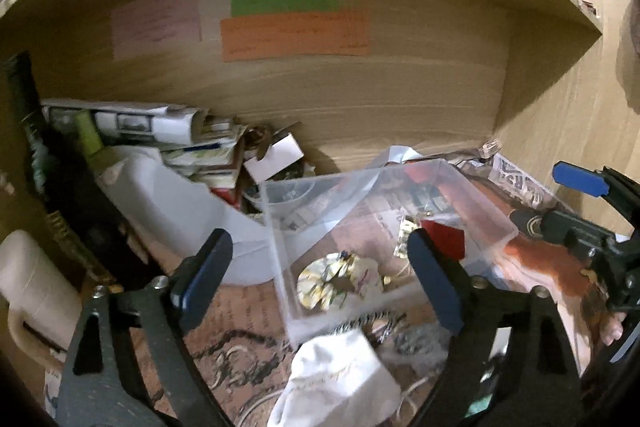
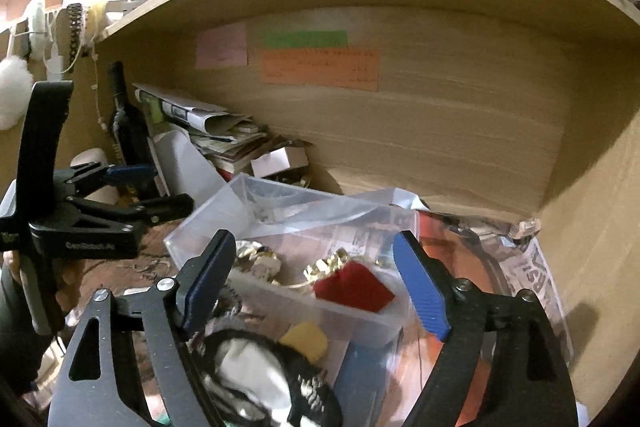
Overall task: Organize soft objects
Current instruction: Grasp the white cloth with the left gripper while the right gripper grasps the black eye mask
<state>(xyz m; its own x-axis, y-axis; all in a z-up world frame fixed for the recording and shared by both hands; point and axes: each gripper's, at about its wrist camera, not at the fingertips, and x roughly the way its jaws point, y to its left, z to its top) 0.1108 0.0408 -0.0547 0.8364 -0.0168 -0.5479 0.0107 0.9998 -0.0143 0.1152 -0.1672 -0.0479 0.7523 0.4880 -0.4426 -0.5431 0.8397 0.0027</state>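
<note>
Both grippers, left (image 1: 320, 281) and right (image 2: 312, 281), wide, empty over bin (image 1: 280, 227); scrunchie (image 1: 340, 281) in, white cloth (image 1: 340, 375) near, still out.

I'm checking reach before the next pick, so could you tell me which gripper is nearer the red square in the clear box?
Right. The right gripper frames the red square from the box's near edge; the left gripper hangs off to its left.

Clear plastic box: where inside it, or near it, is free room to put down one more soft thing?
Inside the clear plastic box, the back half behind the floral scrunchie and red piece looks bare. The shelf's left side is crowded by the paper stack and dark bottle.
</note>
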